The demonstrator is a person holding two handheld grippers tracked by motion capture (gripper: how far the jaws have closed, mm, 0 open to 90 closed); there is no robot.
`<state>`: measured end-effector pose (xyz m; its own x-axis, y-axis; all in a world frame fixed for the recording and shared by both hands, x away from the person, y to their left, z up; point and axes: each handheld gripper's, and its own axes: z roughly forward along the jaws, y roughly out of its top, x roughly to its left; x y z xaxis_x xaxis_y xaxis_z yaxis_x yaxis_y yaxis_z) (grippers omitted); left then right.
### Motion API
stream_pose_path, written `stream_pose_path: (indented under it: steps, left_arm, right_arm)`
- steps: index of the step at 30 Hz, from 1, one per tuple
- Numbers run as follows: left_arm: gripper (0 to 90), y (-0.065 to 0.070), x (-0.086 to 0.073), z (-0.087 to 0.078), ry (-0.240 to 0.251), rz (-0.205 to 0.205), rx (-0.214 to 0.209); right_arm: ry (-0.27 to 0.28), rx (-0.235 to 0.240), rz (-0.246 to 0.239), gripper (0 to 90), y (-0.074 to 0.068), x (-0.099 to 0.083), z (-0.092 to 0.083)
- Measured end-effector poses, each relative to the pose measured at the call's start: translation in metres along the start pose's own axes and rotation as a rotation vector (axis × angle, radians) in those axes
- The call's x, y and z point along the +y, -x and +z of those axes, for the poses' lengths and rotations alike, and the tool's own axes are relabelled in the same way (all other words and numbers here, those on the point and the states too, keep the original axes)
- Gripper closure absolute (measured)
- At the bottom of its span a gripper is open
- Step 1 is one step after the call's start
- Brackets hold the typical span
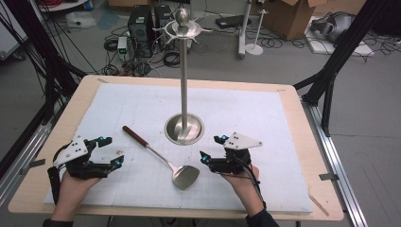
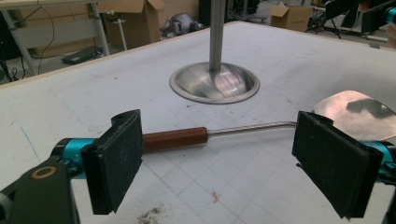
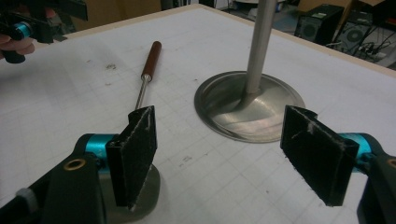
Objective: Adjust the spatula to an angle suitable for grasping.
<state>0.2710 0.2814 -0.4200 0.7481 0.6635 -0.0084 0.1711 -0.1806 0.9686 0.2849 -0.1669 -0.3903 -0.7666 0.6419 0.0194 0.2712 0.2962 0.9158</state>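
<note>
The right tongs (image 1: 211,147) stand released, nothing between the pads, low over the white gridded surface (image 1: 265,142) just to the right of the steel spatula with the reddish-brown wooden handle (image 1: 157,155). In the right gripper view the spatula's blade (image 3: 148,196) lies under the left pad (image 3: 137,154), though whether the pad touches it cannot be told. The left tongs (image 1: 112,150) are also released, and in the left gripper view the wooden handle (image 2: 175,139) lies crosswise beyond the gap, apart from both pads.

The spatula lies flat, its long axis running diagonally from the handle end, up and left, to the blade, down and right. So the blade is nearest the right tongs, the handle nearer the left. Behind it stands the tall steel utensil stand with a round dished base (image 1: 184,128) and hooks at the top.

The stand's top is cut off in both gripper views, and part of the blade sits hidden behind a pad in each
</note>
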Motion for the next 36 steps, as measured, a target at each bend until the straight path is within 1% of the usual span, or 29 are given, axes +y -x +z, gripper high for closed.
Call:
stream_pose_path:
  steps: [1,2,4,6,7,9,11,14,17,20,21,25,28,32,33,34,36]
  left_arm:
    - [17.0,0.0,0.0,0.0,-0.002,0.001,-0.001]
    - [17.0,0.0,0.0,0.0,-0.001,0.001,-0.001]
    - [17.1,0.0,0.0,0.0,-0.004,0.004,-0.003]
    - [17.0,0.0,0.0,0.001,-0.004,0.002,-0.007]
    - [17.0,0.0,0.0,0.001,-0.004,0.003,-0.009]
    - [17.0,0.0,0.0,0.001,-0.006,0.005,-0.007]
    - [17.0,0.001,-0.001,0.002,-0.006,-0.001,-0.007]
    - [17.0,0.001,-0.001,0.002,-0.007,0.002,-0.01]
    - [17.6,0.001,-0.001,0.002,-0.004,0.009,-0.013]
    - [17.6,0.001,-0.001,0.003,-0.008,0.007,-0.014]
    - [17.7,0.001,-0.001,0.003,-0.009,0.005,-0.014]
    - [17.7,0.001,-0.002,0.003,-0.011,0.004,-0.013]
    - [18.5,0.001,-0.001,0.003,-0.012,0.011,-0.015]
    - [18.6,0.001,-0.001,0.002,-0.012,0.009,-0.017]
    - [18.6,0.001,-0.002,0.002,-0.013,0.005,-0.014]
    - [18.7,0.001,-0.002,0.002,-0.012,0.001,-0.014]
    - [18.6,0.0,-0.002,0.002,-0.015,0.003,-0.015]
  right_arm:
    - [-0.004,0.003,0.007,26.5,-0.002,0.001,0.004]
    - [-0.004,0.003,0.007,26.5,-0.002,0.001,0.004]
    - [-0.005,0.008,0.001,26.5,-0.006,0.003,0.011]
    - [-0.005,0.009,0.002,26.5,-0.007,0.004,0.013]
    - [-0.01,0.017,0.007,26.6,-0.009,0.004,0.015]
    - [-0.017,0.029,-0.004,26.5,-0.01,0.006,0.02]
    - [-0.029,0.041,-0.006,26.6,-0.013,0.008,0.024]
    - [-0.043,0.057,-0.011,26.6,-0.016,0.009,0.032]
    - [-0.054,0.078,-0.002,26.8,-0.019,0.01,0.039]
    - [-0.062,0.094,-0.012,27.8,-0.021,0.013,0.048]
    - [-0.073,0.097,-0.009,28.2,-0.023,0.014,0.051]
    - [-0.105,0.113,-0.02,30.2,-0.029,0.017,0.064]
    - [-0.126,0.121,-0.027,31.5,-0.034,0.018,0.072]
    - [-0.154,0.131,-0.022,33.8,-0.04,0.02,0.083]
    - [-0.164,0.131,-0.016,34.4,-0.042,0.02,0.086]
    - [-0.172,0.132,-0.021,35.0,-0.042,0.02,0.088]
    - [-0.193,0.137,-0.014,37.4,-0.045,0.02,0.093]
